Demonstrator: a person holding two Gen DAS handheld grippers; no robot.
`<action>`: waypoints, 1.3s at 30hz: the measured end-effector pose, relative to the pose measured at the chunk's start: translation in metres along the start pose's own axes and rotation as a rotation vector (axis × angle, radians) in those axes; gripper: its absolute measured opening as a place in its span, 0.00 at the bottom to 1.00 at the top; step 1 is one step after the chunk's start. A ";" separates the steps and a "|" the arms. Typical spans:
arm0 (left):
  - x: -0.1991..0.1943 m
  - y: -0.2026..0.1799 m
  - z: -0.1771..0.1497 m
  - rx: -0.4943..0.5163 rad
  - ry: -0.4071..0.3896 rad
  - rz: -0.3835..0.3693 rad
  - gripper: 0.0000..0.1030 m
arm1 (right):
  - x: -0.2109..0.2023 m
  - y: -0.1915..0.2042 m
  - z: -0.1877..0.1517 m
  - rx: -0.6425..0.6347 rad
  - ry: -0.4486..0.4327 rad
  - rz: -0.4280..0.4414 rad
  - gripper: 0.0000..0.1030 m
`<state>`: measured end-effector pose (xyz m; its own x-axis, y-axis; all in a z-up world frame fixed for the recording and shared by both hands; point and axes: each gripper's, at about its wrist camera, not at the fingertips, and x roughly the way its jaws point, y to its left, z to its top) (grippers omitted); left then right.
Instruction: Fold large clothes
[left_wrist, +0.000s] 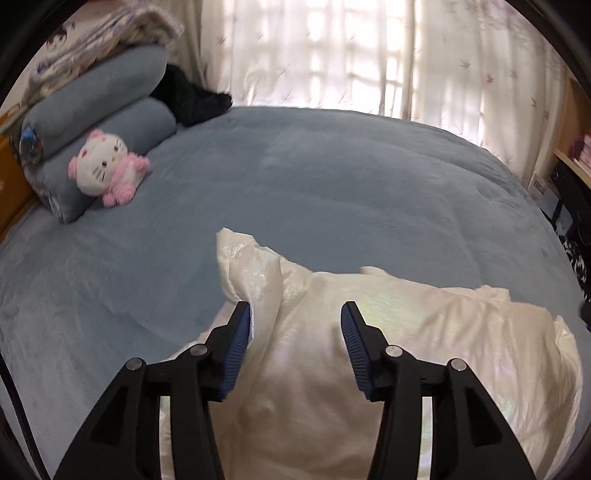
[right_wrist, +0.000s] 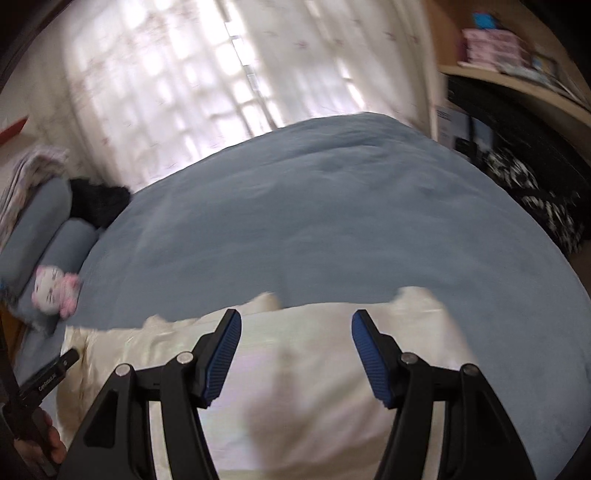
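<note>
Garment of shiny, crumpled cream satin lies on plush blue bedspread, both tools gaping.

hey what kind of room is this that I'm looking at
Most likely a bedroom: a bed with a blue-grey cover, stacked pillows with a plush cat toy at its head, and a curtained window behind.

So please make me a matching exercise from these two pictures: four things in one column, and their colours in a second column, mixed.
Things:
1. plush toy
2. garment
3. bed cover
4. gripper pads

Colours:
a. grey-blue
b. bright blue
c. white and pink
d. shiny cream

Pairs: 1-c, 2-d, 3-a, 4-b
</note>
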<state>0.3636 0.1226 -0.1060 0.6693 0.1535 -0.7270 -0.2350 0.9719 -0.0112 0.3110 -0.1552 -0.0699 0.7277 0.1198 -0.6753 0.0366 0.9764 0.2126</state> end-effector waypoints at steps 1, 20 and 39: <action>-0.003 -0.008 -0.003 0.015 -0.019 0.026 0.46 | 0.004 0.009 -0.003 -0.016 0.001 -0.001 0.60; -0.042 -0.032 -0.007 0.130 -0.205 -0.017 0.60 | 0.025 0.048 -0.036 -0.064 0.035 0.098 0.61; 0.074 -0.086 -0.054 0.125 0.002 -0.092 0.81 | 0.086 0.029 -0.060 -0.074 0.052 -0.009 0.63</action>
<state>0.3957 0.0404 -0.1955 0.6828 0.0630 -0.7279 -0.0830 0.9965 0.0083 0.3338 -0.1055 -0.1643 0.6909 0.1179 -0.7133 -0.0090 0.9879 0.1545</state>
